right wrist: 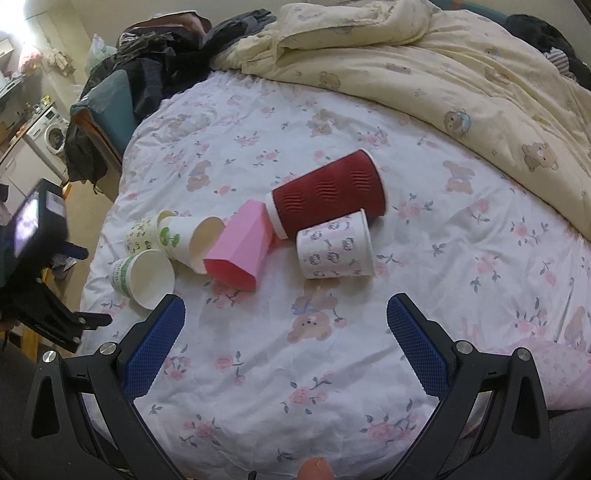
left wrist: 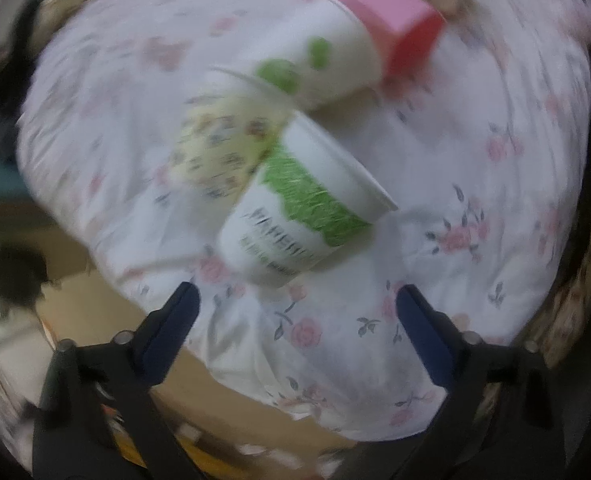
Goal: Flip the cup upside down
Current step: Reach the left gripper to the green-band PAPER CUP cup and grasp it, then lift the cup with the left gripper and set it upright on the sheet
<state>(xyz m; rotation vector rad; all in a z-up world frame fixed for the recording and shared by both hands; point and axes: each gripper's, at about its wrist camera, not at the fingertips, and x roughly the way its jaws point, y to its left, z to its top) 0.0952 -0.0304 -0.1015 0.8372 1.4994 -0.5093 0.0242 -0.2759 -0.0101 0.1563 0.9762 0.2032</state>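
**Six paper cups lie tipped on the bed, both tools empty**

The left tool (left wrist: 297, 300) hangs with its blue-padded fingers spread wide and nothing between them, just short of a white paper cup with a green band and printed lettering (left wrist: 295, 208). That cup lies on its side on the white bed sheet with pink flowers (left wrist: 475, 240), base toward the tool. Touching it are a cream paper cup with a small floral print (left wrist: 219, 148) and a white paper cup with green spots (left wrist: 319, 68), both also on their sides. The left view is blurred.

The right tool (right wrist: 285, 316) is likewise spread open and empty, well back from the cluster. In its view a pink faceted paper cup (right wrist: 241, 246), a dark red ribbed paper cup (right wrist: 329, 194) and a white paper cup printed with small bears (right wrist: 335, 246) lie on their sides too, near the middle of the sheet. A pale yellow quilt with bear figures (right wrist: 475, 76) is bunched along the far side.
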